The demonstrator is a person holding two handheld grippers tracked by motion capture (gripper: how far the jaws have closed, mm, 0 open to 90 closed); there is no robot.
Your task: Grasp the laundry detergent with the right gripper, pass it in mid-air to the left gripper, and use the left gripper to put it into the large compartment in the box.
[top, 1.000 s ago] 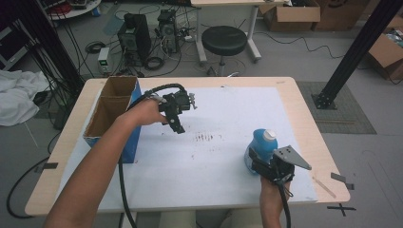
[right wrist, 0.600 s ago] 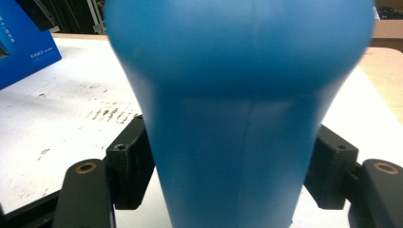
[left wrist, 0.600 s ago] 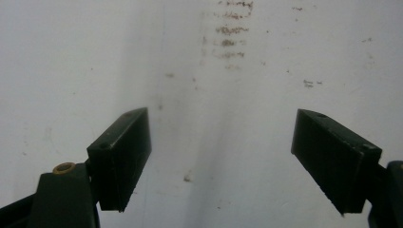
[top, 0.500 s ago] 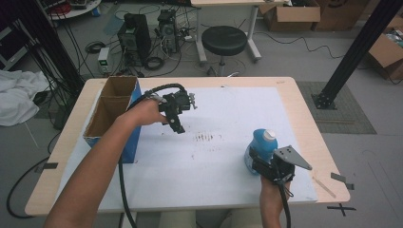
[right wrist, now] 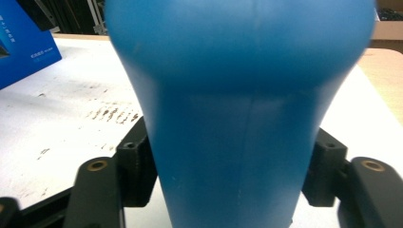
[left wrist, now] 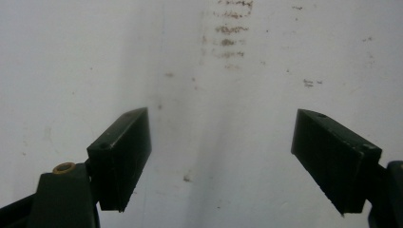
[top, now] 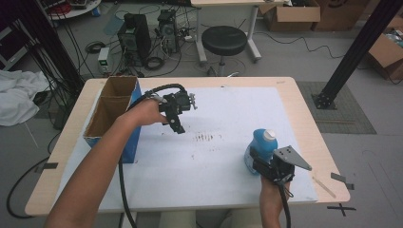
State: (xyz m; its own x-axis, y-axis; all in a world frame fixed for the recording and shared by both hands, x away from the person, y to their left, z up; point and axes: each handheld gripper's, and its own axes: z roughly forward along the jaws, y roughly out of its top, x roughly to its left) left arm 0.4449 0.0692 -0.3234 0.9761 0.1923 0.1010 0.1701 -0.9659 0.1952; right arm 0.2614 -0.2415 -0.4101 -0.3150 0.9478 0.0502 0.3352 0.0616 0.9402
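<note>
From the high view, a blue bottle (top: 260,149) with a white cap stands upright on the white mat (top: 228,118) covering the table, and it serves as the landmark for everything else. The right gripper (top: 266,164) sits directly on the near side of the bottle, touching it at its lower body, with the person's hand just behind. The left gripper (top: 177,124) hangs well away from the bottle, toward the open cardboard box (top: 111,107) with blue sides at the far left edge, so the right hand is plainly the nearer one. In the left gripper view, the left gripper (left wrist: 221,156) has its two black jaws spread wide over bare, stained mat, with nothing between them. In the right gripper view, the bottle (right wrist: 237,95) rises straight up between the jaws of the right gripper (right wrist: 228,171), its long axis vertical (crosswise to the grip), and a black pad meets each flank of its narrower lower part. These jaws have just been closing, and they now appear clamped on the bottle. The coming lift likely depends on that upright axis staying centred between the pads.
</note>
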